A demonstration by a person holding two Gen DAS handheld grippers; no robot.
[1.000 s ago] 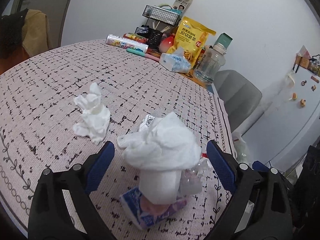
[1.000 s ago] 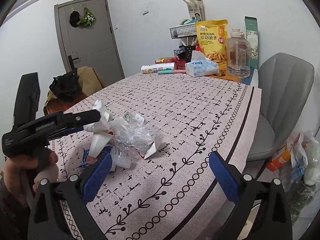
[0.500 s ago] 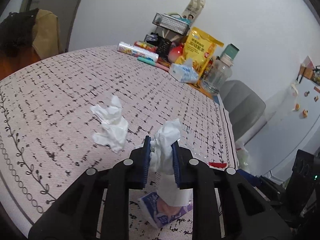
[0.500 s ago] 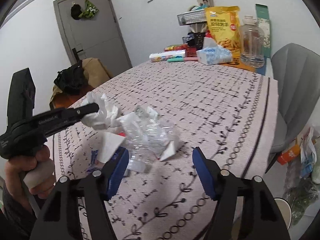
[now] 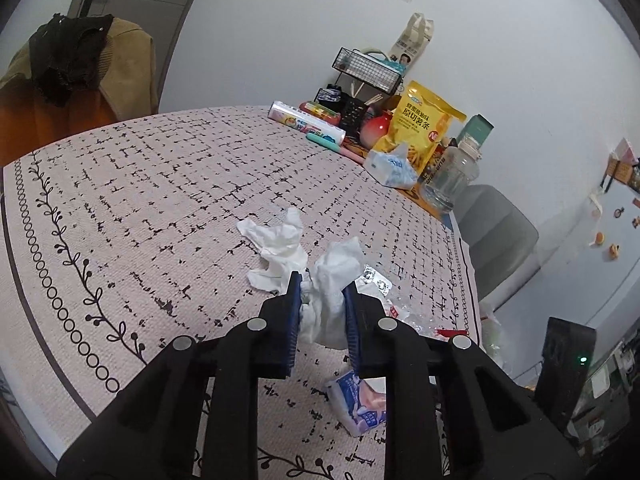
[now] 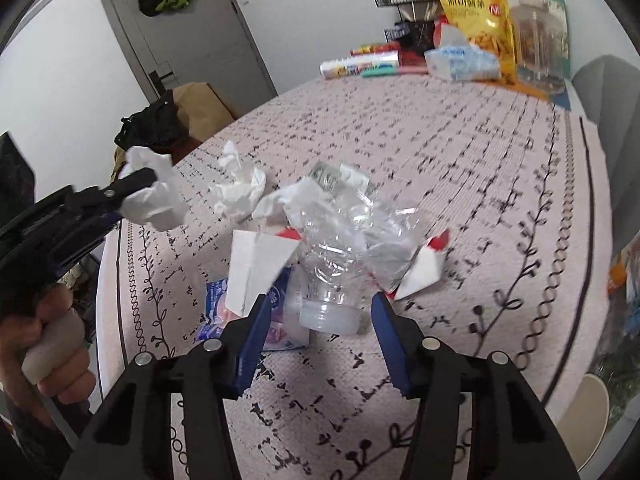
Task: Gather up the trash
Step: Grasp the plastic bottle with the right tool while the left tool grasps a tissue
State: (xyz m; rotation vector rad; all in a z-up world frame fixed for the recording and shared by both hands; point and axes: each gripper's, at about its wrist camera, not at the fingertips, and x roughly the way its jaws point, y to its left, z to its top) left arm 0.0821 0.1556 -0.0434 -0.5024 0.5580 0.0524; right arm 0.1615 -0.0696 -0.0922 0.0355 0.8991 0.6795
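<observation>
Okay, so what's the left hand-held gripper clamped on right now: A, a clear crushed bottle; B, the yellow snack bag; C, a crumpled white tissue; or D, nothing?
C: the left hand-held gripper has its blue pads pressed on a crumpled white tissue, lifted off the table.

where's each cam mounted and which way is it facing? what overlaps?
Left wrist: on the left gripper, facing down the table toward the yellow snack bag; its fingers, shut on a crumpled tissue, show.
Right wrist: on the right gripper, facing the crushed plastic bottle between its fingers, which have been closing; a hand shows.
Shared: loose tissue, held tissue, snack bag.
</observation>
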